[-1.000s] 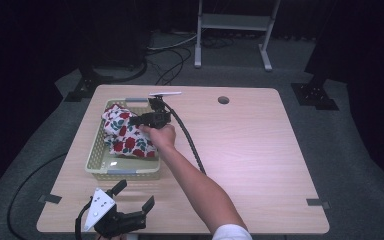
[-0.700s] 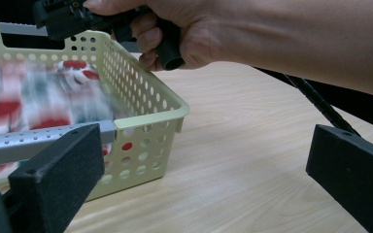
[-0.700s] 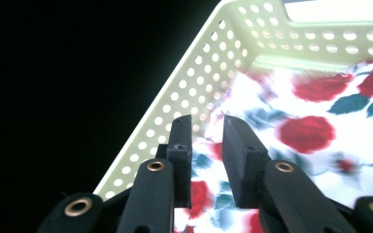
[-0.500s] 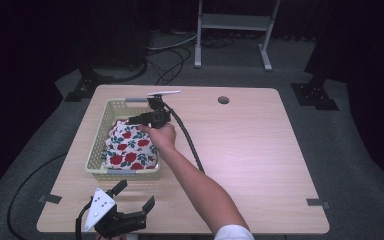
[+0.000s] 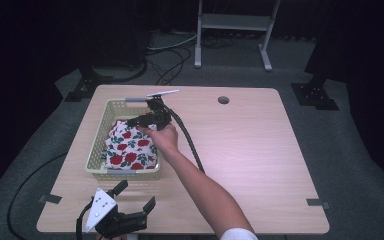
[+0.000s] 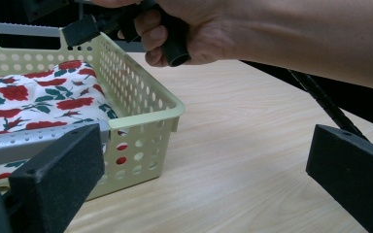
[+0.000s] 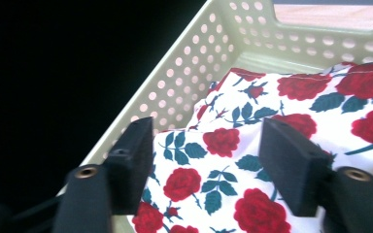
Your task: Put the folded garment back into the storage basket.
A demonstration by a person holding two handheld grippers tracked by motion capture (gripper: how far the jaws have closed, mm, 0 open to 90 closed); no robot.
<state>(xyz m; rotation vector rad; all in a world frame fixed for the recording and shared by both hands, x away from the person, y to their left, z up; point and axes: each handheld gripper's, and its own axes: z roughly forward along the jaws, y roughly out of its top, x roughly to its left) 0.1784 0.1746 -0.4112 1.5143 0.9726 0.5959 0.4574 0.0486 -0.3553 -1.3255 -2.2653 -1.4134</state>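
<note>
Two grippers are at work, and the near one does nothing for now: the left gripper (image 5: 130, 212) rests at the near left edge of the table (image 5: 260, 165), its jaws wide apart and empty, pointing toward the near end of the basket (image 5: 96, 162).

Farther in, the right gripper (image 5: 136, 121) hangs over the far part of that basket, held in the person's right hand (image 5: 161, 137). Its jaws have just been opening and now stand apart. In the right gripper view the rose-print cloth (image 7: 272, 160) lies below and between them, with neither pad (image 7: 291, 162) pressing on it, so the cloth looks released.

The cloth rests inside the basket, spread along its length from the near wall toward the far handle. It sits directly under the right gripper, which is by far the nearer of the two. Any next pull upward would likely leave it lying there.

The basket stands by the left edge of the pale wood table, long axis running near to far. A round hole (image 5: 223, 100) marks the far edge. Beyond, the room is dark, with cables (image 5: 167, 60) on grey floor and a metal stand (image 5: 232, 30).
</note>
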